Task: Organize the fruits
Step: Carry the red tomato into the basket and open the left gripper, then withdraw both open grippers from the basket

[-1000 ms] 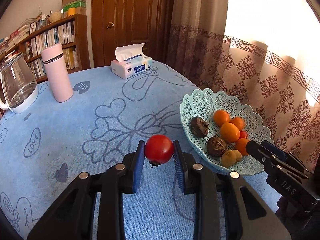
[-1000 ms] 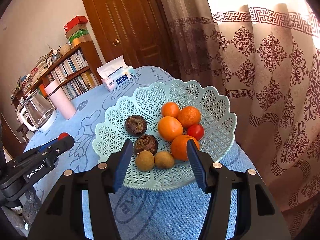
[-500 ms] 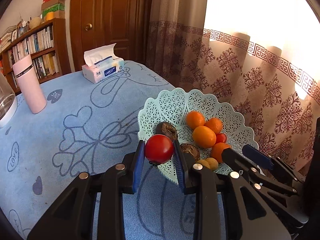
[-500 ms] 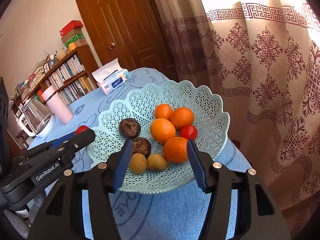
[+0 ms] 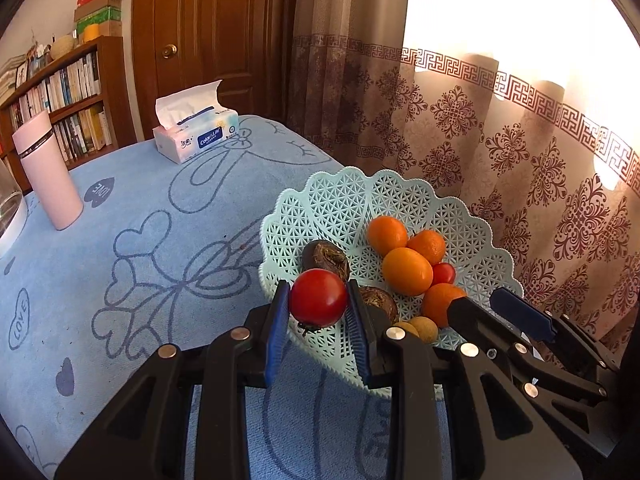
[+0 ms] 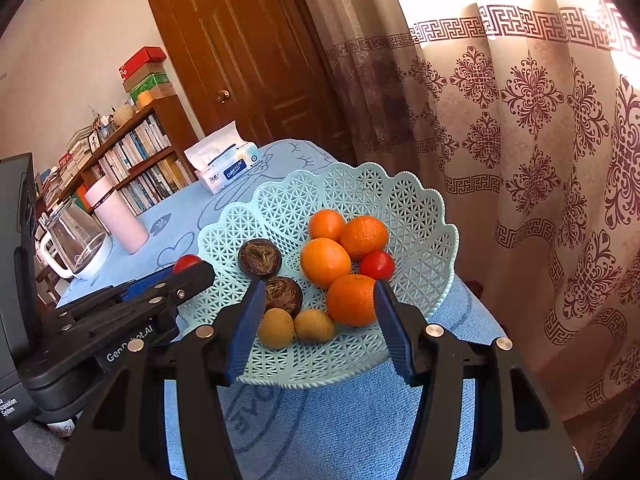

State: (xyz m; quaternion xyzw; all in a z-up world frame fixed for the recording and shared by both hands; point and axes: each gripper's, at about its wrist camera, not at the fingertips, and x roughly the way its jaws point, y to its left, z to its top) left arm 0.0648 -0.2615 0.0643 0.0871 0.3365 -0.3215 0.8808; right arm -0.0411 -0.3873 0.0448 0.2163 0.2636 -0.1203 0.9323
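- A red tomato (image 5: 319, 298) is clamped between the blue pads of the left claw (image 5: 319, 312), raised above the near-left rim of the mint lattice fruit basket (image 5: 344, 200).
- The basket is set at the table's (image 5: 132, 240) right edge, close to the patterned curtain (image 5: 520, 140).
- Inside the basket four oranges (image 6: 326, 262), a smaller tomato (image 6: 376, 265), two dark wrinkled fruits (image 6: 260, 258) and two small tan fruits (image 6: 276, 328) are seen.
- The right claw (image 6: 318, 322) is held released at the basket's near rim; nothing is pressed by its pads, though the tan fruits and one orange are framed between them.
- In the right wrist view the left claw is seen at the basket's left rim, the tomato showing just above its tip.
- At the table's far edge a tissue pack (image 5: 196, 136) is placed; toward the far left a pink tumbler (image 5: 48, 172) and a glass kettle (image 6: 76, 240) are found.
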